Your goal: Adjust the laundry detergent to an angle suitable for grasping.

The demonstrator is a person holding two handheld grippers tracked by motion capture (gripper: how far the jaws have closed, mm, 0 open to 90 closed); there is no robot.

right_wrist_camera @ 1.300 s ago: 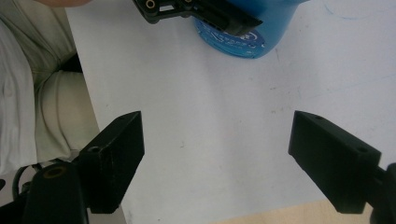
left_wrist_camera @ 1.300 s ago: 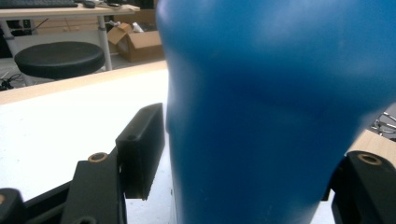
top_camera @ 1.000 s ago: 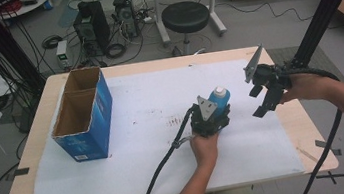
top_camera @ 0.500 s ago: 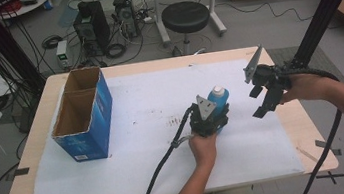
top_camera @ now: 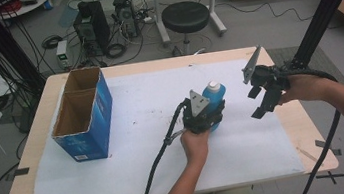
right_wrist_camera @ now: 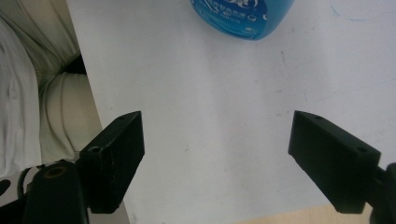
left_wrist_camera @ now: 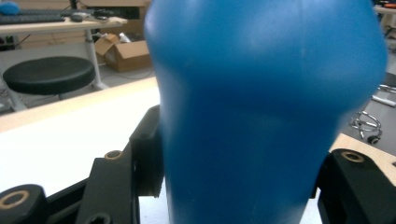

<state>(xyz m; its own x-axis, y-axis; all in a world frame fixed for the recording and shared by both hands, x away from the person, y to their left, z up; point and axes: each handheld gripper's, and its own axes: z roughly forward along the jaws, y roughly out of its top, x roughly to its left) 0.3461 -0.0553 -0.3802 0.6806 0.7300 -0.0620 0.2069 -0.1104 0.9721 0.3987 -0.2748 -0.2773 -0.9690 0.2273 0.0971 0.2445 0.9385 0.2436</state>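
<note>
A blue plastic bottle (top_camera: 215, 95) with a white cap stands upright near the middle of the table. My left gripper (top_camera: 205, 117) is shut on its body from the near side, and both black jaws press its sides in the left gripper view, where the bottle (left_wrist_camera: 261, 102) looms large between them. My right gripper (top_camera: 262, 99) hovers to the right of the bottle, near the table's right edge, open with nothing between its fingers. In the right gripper view its open jaws frame bare white paper, with the labelled lower part of the bottle (right_wrist_camera: 243, 18) at the top edge.
An open blue cardboard box (top_camera: 84, 119) with two compartments stands at the left of the table. White paper (top_camera: 132, 157) covers most of the wooden top. Behind the table are a black stool (top_camera: 185, 17), computer cases and cables on the floor.
My left gripper and the bottle in it have shifted slightly left and up. The right gripper has stayed where it was.
</note>
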